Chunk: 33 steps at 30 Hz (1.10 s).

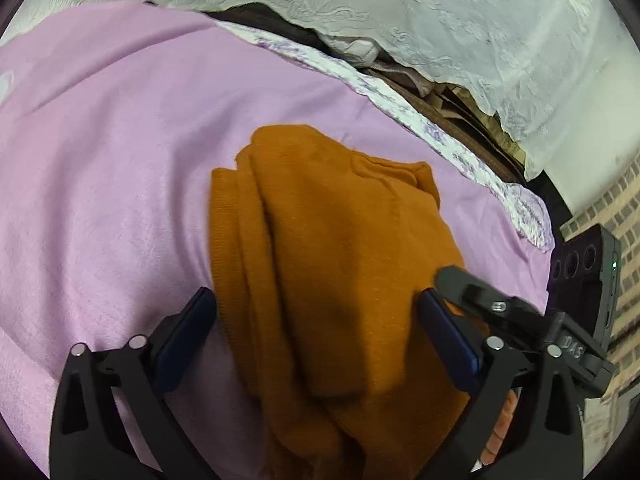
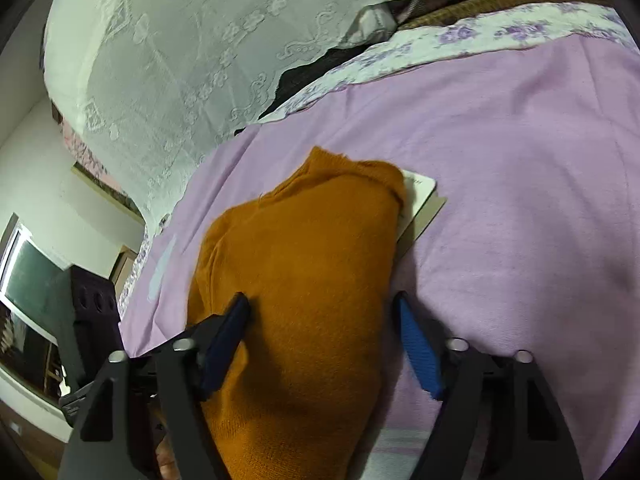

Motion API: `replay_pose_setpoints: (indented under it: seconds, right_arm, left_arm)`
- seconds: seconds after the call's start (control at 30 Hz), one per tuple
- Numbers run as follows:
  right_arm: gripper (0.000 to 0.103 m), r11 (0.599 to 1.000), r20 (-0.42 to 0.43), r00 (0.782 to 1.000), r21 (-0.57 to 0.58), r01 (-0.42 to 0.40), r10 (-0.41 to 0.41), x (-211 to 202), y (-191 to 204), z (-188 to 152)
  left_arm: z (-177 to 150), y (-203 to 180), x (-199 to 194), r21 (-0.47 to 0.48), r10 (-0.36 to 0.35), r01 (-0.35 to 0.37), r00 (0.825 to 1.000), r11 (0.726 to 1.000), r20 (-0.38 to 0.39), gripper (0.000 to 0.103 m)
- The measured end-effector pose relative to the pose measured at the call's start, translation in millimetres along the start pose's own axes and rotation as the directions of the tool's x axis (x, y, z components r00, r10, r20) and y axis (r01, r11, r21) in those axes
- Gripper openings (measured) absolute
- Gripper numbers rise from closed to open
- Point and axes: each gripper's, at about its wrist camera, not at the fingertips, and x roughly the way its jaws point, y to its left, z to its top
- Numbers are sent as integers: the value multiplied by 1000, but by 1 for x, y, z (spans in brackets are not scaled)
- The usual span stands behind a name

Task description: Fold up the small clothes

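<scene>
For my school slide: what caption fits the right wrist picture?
Right claw straddling a rust-orange knitted garment on a lilac bedsheet.

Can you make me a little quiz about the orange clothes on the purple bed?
1. True or false: the orange garment lies spread out flat in a single layer.
2. What pokes out from under the garment's far edge in the right wrist view? A) a card B) a spoon C) a shoe
3. Fill in: the garment rests on a ____ sheet.

Key:
1. False. It is bunched into several folds between the left gripper pads.
2. A. A pale flat card shows there, beyond the right gripper.
3. Purple (lilac).
</scene>
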Motion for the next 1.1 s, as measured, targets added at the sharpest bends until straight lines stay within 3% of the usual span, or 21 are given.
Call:
replay_pose_setpoints:
  seconds: [0.03, 0.07, 0.13, 0.2, 0.27, 0.4, 0.53, 0.63, 0.67, 0.83, 0.97, 1.0, 1.03, 1.1]
  right_arm:
    - [49, 1000, 7, 1000, -10, 15, -15, 1, 2, -2]
    - [44, 999, 20, 1000, -31, 25, -25, 0, 6, -2]
    - [41, 994, 53, 998, -99, 42, -36, -6, 25, -5]
    - [38, 993, 75, 997, -117, -5, 14, -13, 43, -4]
    - [38, 987, 72, 995, -152, -55, 66, -17, 67, -3]
    - [38, 961, 43, 982, -218, -171, 184, -3, 133, -6]
    - [38, 916, -52, 949, -252, -313, 310, 36, 206, -12]
    - [38, 885, -139, 927, -277, -374, 348, 72, 257, -29]
    - [38, 874, -172, 918, -284, -394, 357, 88, 275, -38]
    - [38, 849, -293, 892, -310, -428, 343, 149, 322, -74]
    - [40, 857, -329, 919, -386, -342, 218, 185, 326, -96]
    - [43, 862, -305, 937, -416, -290, 168, 192, 323, -103]
    - [44, 863, -303, 941, -422, -277, 153, 196, 319, -104]
    - [45, 879, -327, 929, -375, -295, 172, 202, 308, -101]
  left_arm:
    - [-1, -4, -2, 25, -4, 4, 1000, 1000, 13, 58]
    - [-2, -9, -6, 43, -8, 7, 1000, 999, 27, 54]
    - [-5, -15, -14, 67, 25, -29, 998, 997, 61, 36]
    - [-5, -13, -26, 59, 29, -34, 996, 998, 78, 30]
    - [-4, -7, -51, 32, 51, -55, 991, 998, 122, 29]
    - [4, 10, -121, 11, 176, -184, 954, 983, 243, 29]
    - [0, 55, -191, -62, 333, -330, 893, 942, 302, 29]
    - [-12, 103, -231, -161, 444, -414, 845, 896, 299, 29]
    - [-15, 115, -237, -189, 462, -423, 837, 886, 293, 29]
    - [-42, 187, -259, -341, 546, -457, 803, 821, 239, 29]
    - [-63, 228, -233, -396, 567, -478, 811, 784, 143, 33]
    - [-65, 229, -227, -392, 591, -502, 794, 771, 146, 40]
    - [-64, 227, -227, -381, 602, -516, 784, 767, 152, 40]
    - [-63, 221, -226, -356, 621, -542, 768, 761, 159, 42]
